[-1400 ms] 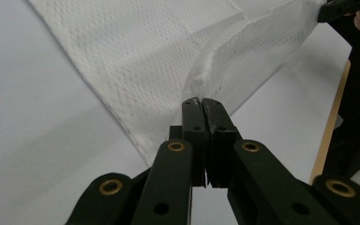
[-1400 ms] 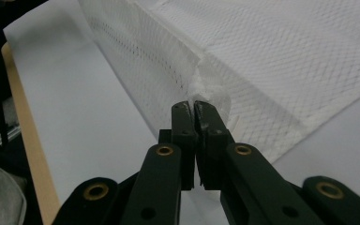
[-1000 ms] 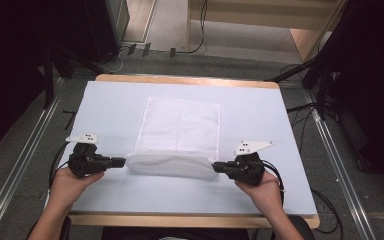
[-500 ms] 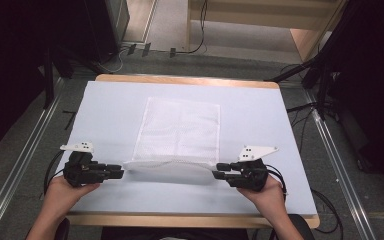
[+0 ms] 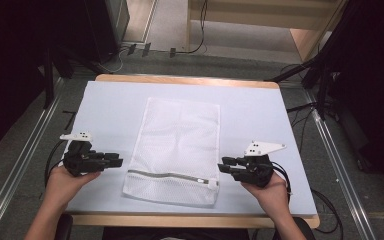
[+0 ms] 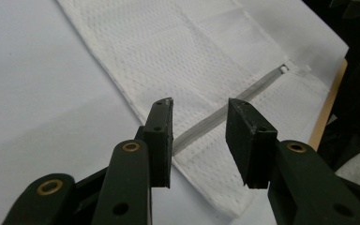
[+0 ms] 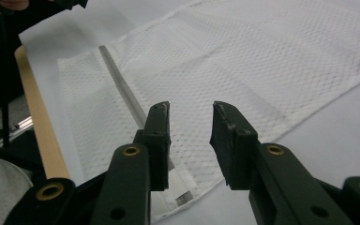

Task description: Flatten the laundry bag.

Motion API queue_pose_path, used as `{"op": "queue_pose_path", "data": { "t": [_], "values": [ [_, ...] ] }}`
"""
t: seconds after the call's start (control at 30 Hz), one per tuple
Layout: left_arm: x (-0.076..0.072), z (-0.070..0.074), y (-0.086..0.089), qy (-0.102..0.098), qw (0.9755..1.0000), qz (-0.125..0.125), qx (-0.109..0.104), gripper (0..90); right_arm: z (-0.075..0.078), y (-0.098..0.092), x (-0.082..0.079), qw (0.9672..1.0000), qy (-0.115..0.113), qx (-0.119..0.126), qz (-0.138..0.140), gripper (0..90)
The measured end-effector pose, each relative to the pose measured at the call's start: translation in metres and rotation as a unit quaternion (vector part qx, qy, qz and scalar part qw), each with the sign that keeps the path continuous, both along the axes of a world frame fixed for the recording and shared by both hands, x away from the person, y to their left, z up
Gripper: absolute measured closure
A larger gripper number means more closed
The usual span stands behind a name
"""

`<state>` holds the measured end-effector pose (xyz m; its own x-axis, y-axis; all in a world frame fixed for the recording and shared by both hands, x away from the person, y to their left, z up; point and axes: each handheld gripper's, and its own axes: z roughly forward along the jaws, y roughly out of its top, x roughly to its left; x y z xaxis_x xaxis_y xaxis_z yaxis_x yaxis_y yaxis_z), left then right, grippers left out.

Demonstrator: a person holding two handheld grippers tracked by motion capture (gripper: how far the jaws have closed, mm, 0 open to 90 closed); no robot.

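Note:
A white mesh laundry bag (image 5: pixel 177 145) lies flat on the pale table (image 5: pixel 110 110), with its grey zipper (image 5: pixel 172 176) running across near the front edge. My left gripper (image 5: pixel 119 161) rests just left of the bag's front left side. Its jaws have just been opening, and nothing is pressed between them. In the left gripper view the gripper (image 6: pixel 199 105) points at the zipper (image 6: pixel 243 96). My right gripper (image 5: pixel 221 167) sits just right of the zipper's end. It is open, its jaws have just closed in a little, and it (image 7: pixel 190 110) hovers over the mesh (image 7: pixel 262 61) without gripping it.
The table's wooden front edge (image 5: pixel 190 220) lies close behind both hands. Metal rails (image 5: pixel 25 165) run along the floor on either side. Cables (image 5: pixel 330 200) trail by the right side, and dark equipment (image 5: pixel 365 75) stands at the far right.
Both grippers held the bag's bunched front edge, drew it toward the front and let go. The bag now lies spread flat, and both sets of jaws stand apart beside it.

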<state>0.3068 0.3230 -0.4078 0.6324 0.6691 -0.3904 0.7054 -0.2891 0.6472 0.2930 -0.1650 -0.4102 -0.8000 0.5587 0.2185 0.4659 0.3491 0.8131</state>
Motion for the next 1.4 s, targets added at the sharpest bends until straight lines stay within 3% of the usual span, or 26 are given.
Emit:
{"op": "queue_pose_path", "data": {
  "t": [0.33, 0.4, 0.6, 0.73, 0.87, 1.17, 1.23, 1.4],
  "values": [
    [0.046, -0.004, -0.022, 0.011, 0.9995, 0.005, 0.028, 62.2, -0.016, 0.008, 0.038, 0.9992, 0.019, -0.026, -0.025, 65.2],
    [0.055, -0.005, -0.026, 0.01, 0.9995, 0.006, 0.03, 62.2, -0.02, 0.01, 0.045, 0.9988, 0.014, -0.035, -0.03, 64.6],
    [0.075, -0.018, -0.029, 0.031, 0.9989, 0.018, 0.032, 60.9, -0.031, 0.016, 0.065, 0.9978, 0.024, -0.045, -0.042, 64.5],
    [0.078, -0.024, -0.027, 0.03, 0.9985, 0.025, 0.04, 60.7, -0.039, 0.018, 0.077, 0.9961, 0.036, -0.055, -0.059, 63.0],
    [0.079, -0.029, -0.026, 0.03, 0.9984, 0.033, 0.035, 60.6, -0.047, 0.019, 0.085, 0.9936, 0.04, -0.07, -0.079, 60.7],
    [0.082, -0.04, -0.036, 0.033, 0.9974, 0.025, 0.059, 60.8, -0.061, 0.024, 0.094, 0.9894, 0.059, -0.1, -0.087, 57.7],
    [0.083, -0.041, -0.039, 0.034, 0.9968, 0.02, 0.069, 60.8, -0.061, 0.028, 0.093, 0.9899, 0.049, -0.102, -0.085, 57.5],
    [0.083, -0.043, -0.044, 0.036, 0.9969, 0.022, 0.067, 62.0, -0.062, 0.035, 0.092, 0.9896, 0.033, -0.112, -0.084, 59.5]
  ]
}}
